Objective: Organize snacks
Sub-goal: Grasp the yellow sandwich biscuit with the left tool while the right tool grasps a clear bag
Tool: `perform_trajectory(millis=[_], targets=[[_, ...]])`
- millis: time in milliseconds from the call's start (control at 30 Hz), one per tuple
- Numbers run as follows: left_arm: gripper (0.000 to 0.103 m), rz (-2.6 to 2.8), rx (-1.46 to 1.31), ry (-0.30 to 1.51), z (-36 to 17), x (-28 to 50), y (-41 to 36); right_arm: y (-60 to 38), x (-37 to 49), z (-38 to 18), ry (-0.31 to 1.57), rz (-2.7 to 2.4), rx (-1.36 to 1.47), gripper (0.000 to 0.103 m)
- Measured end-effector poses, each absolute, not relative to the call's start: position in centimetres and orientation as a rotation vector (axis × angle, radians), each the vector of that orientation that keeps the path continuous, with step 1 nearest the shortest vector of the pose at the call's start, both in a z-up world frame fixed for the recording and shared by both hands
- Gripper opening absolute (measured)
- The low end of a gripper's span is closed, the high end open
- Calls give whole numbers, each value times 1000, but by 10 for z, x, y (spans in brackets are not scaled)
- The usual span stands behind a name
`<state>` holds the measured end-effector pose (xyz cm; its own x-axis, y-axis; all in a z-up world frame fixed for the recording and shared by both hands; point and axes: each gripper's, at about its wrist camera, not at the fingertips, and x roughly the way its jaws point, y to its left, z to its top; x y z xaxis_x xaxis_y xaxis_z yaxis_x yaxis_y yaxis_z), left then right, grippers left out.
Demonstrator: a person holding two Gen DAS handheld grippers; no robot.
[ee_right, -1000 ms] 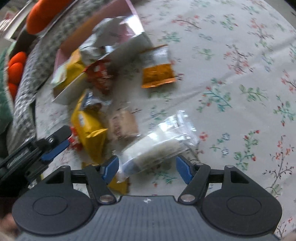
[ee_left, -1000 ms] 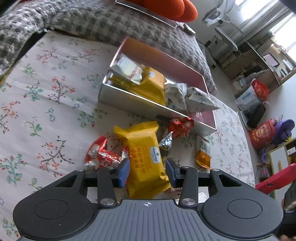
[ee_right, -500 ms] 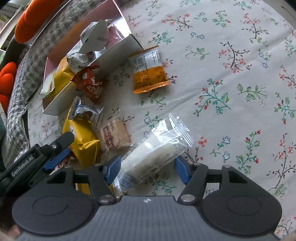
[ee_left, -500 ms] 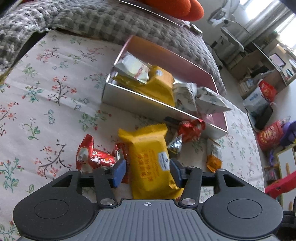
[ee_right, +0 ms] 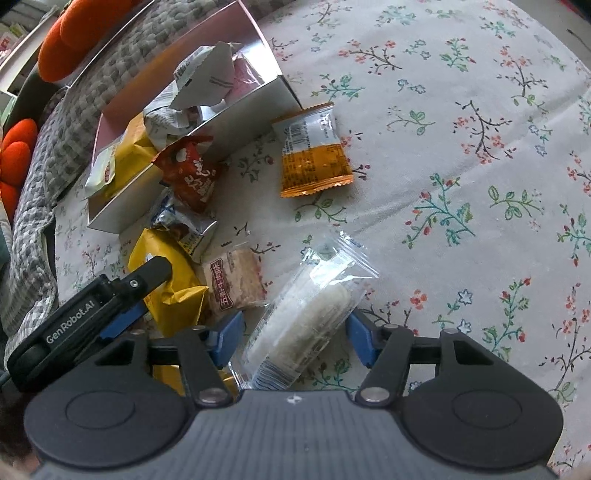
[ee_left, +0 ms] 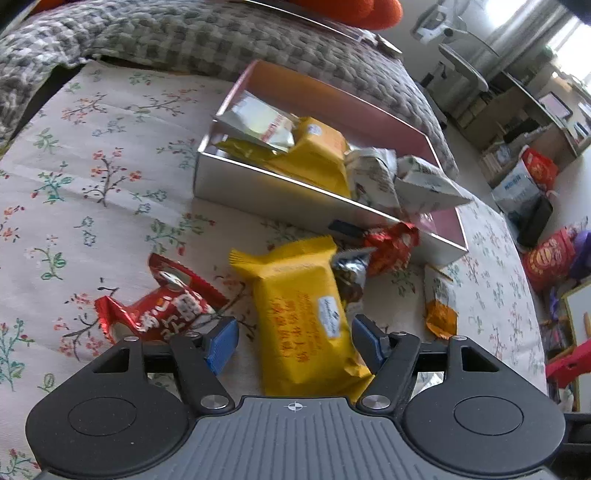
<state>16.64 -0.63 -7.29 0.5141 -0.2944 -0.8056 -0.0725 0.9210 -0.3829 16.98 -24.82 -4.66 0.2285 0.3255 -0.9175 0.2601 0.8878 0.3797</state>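
My left gripper (ee_left: 293,339) is open, its blue pads on either side of a yellow snack pack (ee_left: 303,314) lying on the floral cloth; a gap shows at the left pad. My right gripper (ee_right: 293,338) is open around a clear packet of white rice cake (ee_right: 306,321), not clamped. A pink-lined silver box (ee_left: 258,184) holds several snacks, and it also shows in the right wrist view (ee_right: 236,110). Loose snacks lie around: a red pack (ee_left: 166,306), an orange pack (ee_right: 314,162), a small brown biscuit pack (ee_right: 232,284).
A grey checked blanket (ee_left: 221,40) and orange cushions (ee_right: 85,33) lie behind the box. The left gripper (ee_right: 92,306) shows in the right wrist view, close beside my right one. Room furniture and bags (ee_left: 546,251) stand beyond the surface's right edge.
The left gripper's pads have spread wider around the yellow pack and the view has shifted slightly closer. The right gripper has settled over the clear packet, its jaws slightly narrower.
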Motion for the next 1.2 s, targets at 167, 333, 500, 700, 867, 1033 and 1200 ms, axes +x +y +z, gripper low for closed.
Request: perform_trajectory(millis=[167, 333, 500, 700, 867, 1033, 1200], targets=[[67, -148, -343, 1038, -75, 166, -16, -235, 174, -48, 1339, 57, 464, 58], [63, -129, -316, 1040, -78, 167, -16, -229, 174, -48, 1325, 63, 426, 55], [44, -118, -284, 1037, -78, 167, -16, -221, 174, -48, 1302, 67, 360, 55], [37, -100, -295, 1033, -76, 167, -10, -209, 174, -48, 1265, 70, 252, 55], [34, -87, -303, 1025, -72, 166, -6, -203, 172, -49, 1242, 73, 181, 49], [34, -85, -309, 1004, -66, 165, -5, -203, 174, -49, 1231, 70, 175, 31], [34, -90, -306, 986, -59, 164, -6, -205, 171, -46, 1219, 72, 187, 20]])
